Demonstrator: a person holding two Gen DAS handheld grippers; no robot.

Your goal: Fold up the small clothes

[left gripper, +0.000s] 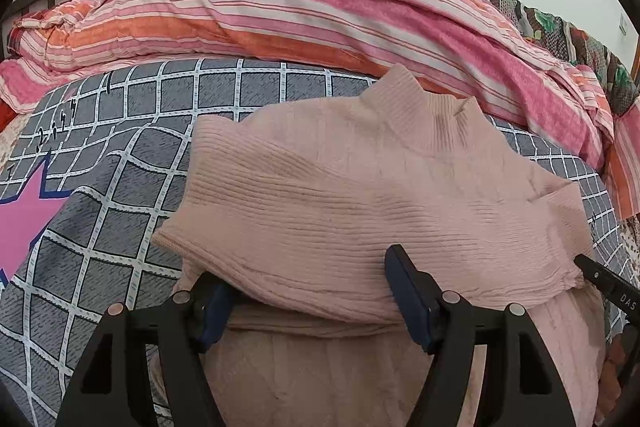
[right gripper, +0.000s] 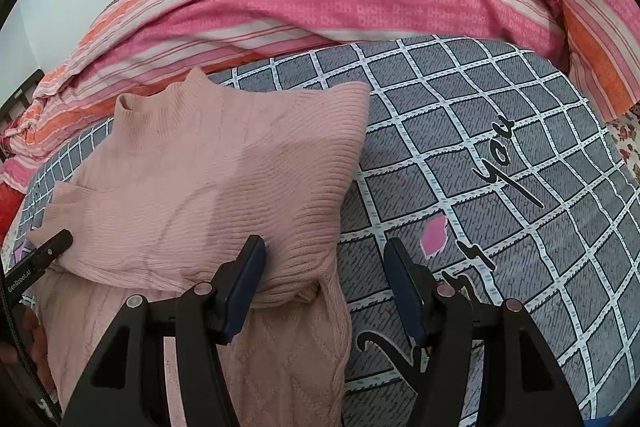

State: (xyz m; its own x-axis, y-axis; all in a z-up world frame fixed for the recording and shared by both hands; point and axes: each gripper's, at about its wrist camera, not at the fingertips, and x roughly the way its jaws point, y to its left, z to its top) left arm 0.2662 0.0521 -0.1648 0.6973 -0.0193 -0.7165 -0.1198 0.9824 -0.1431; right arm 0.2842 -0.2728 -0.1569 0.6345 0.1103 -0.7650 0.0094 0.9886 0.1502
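Note:
A pale pink ribbed knit sweater (left gripper: pixel 360 195) lies on the grey checked bed sheet (left gripper: pixel 120 227), collar away from me, with both sleeves folded across its body. It also shows in the right wrist view (right gripper: pixel 192 187). My left gripper (left gripper: pixel 308 295) is open, its jaws wide apart over the folded sleeve's near edge, the left finger tucked under the fold. My right gripper (right gripper: pixel 324 283) is open at the sweater's right edge, its left finger (right gripper: pixel 248 279) resting on the knit and its right finger over bare sheet. Each gripper's tip shows at the other view's edge.
A bunched pink, orange and white striped quilt (left gripper: pixel 320 7) lies along the far side of the bed, with a floral blanket (left gripper: pixel 560 19) behind it. The sheet has a pink star (left gripper: pixel 24 223) at left and black script (right gripper: pixel 496 163) at right.

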